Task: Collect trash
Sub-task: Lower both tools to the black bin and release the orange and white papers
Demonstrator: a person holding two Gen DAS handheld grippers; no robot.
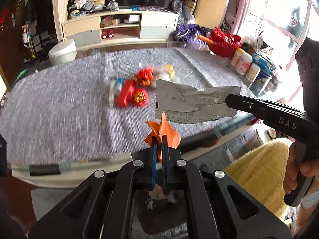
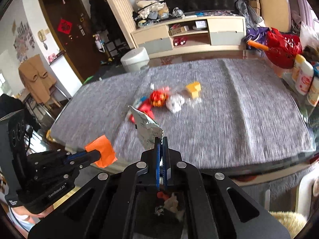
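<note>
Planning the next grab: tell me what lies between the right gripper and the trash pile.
Right wrist view: only bare grey tablecloth, partly hidden by the silver wrapper the right gripper holds, before the trash pile.

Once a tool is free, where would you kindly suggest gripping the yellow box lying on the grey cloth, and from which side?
Both tools are occupied now: the left tool pinches orange paper, the right tool a silver wrapper. For the yellow box, I would probably come from above and close on its two opposite flat sides; it stands slightly apart from the other trash, though blur hides its exact edges.
</note>
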